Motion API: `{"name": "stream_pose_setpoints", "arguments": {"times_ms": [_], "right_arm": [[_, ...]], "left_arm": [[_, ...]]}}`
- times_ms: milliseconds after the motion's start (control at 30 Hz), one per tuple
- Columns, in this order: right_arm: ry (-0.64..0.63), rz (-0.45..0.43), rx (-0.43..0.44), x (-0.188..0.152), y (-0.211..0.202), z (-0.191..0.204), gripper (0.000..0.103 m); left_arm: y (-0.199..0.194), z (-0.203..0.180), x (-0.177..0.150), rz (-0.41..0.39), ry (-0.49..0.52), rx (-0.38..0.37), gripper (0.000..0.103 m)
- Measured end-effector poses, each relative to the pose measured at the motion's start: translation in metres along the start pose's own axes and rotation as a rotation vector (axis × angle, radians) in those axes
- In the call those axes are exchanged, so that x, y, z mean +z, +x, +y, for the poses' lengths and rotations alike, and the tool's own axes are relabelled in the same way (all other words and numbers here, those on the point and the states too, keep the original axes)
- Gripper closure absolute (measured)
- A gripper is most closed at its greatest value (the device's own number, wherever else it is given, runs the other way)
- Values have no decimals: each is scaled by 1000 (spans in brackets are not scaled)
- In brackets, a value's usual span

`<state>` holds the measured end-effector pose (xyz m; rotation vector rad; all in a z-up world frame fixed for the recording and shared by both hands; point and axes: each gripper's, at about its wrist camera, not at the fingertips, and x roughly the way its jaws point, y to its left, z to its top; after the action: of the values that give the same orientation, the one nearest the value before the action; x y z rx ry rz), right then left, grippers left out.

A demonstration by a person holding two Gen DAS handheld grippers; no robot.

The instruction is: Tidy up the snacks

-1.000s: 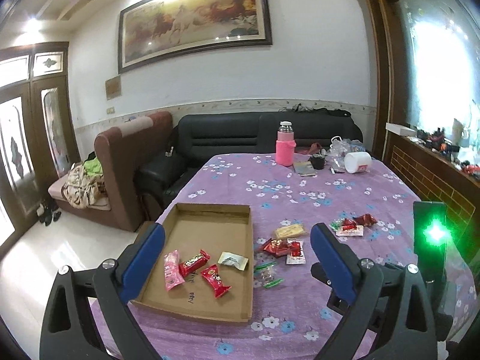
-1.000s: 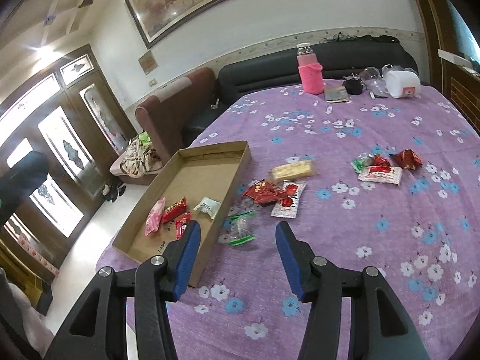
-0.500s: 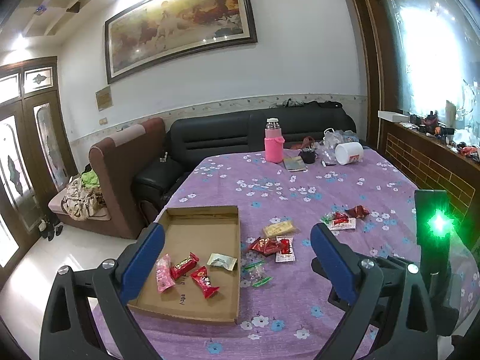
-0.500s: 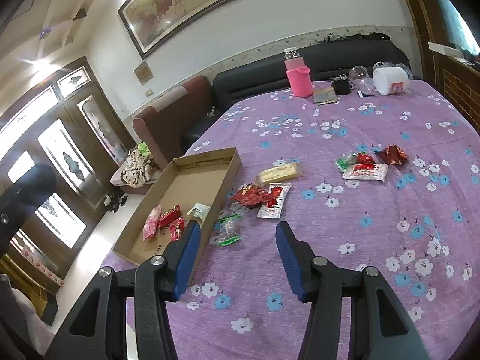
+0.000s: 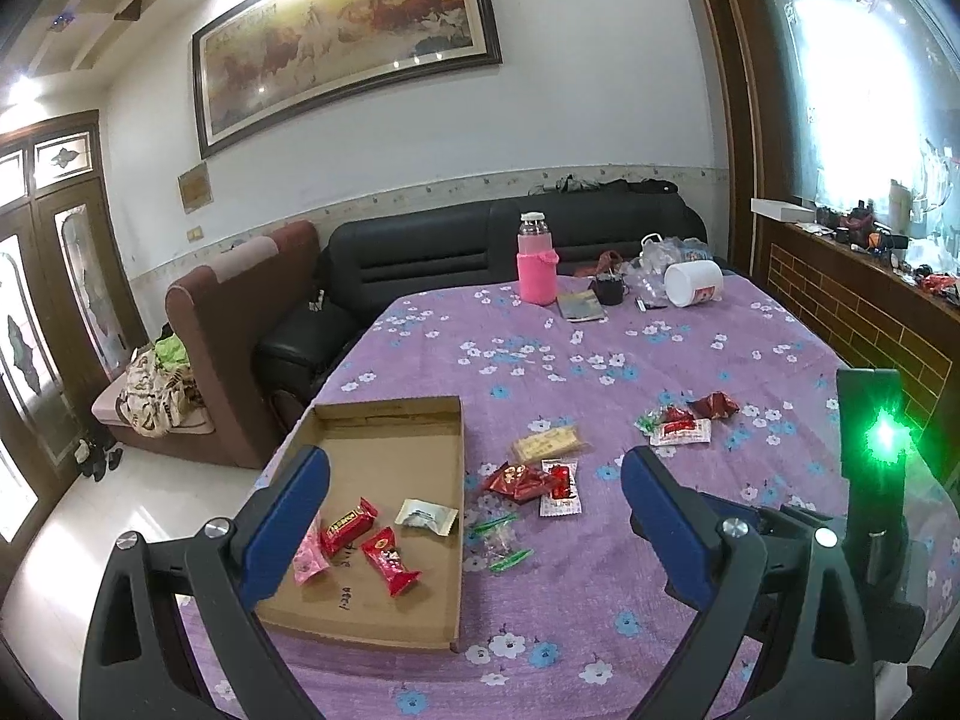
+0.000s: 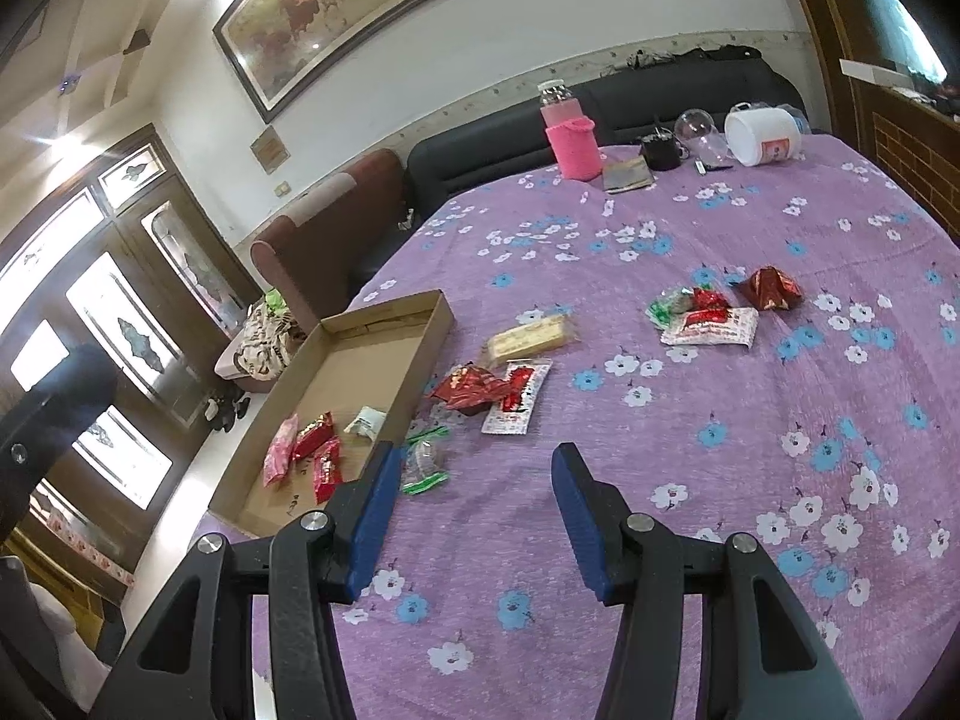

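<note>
your left gripper (image 5: 474,498) spread wide, holding nothing. your right gripper (image 6: 474,492) spread too, nothing in it. four snacks in cardboard box (image 5: 384,438); more loose on worktop (image 6: 600,480).

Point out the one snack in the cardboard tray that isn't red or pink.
The white packet, lying at the tray's right side. The other three there are a pink packet and two red bars.

A table (image 5: 600,612) under a purple flowered cloth. A shallow cardboard box (image 5: 384,432) lies at its left edge. Loose snack packets (image 5: 528,480) sit just right of the box, with more packets (image 5: 684,426) further right. A pink bottle (image 5: 537,273), book (image 5: 581,306), cup (image 5: 609,291) and white tub (image 5: 693,283) stand at the far end
</note>
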<state>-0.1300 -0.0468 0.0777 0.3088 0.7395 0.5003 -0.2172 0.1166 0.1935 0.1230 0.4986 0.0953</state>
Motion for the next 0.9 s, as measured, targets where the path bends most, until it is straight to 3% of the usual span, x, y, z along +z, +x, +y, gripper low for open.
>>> {"name": "stream_pose_setpoints", "arguments": {"times_ms": [633,900], "right_arm": [[61,66,-19,-1,32,-30,47],[80,89,-21,0,46,-40,47]], "left_arm": [[54,-11,-8,112,23,-8,5],[70,-12,-10,121,38,56,5]]}}
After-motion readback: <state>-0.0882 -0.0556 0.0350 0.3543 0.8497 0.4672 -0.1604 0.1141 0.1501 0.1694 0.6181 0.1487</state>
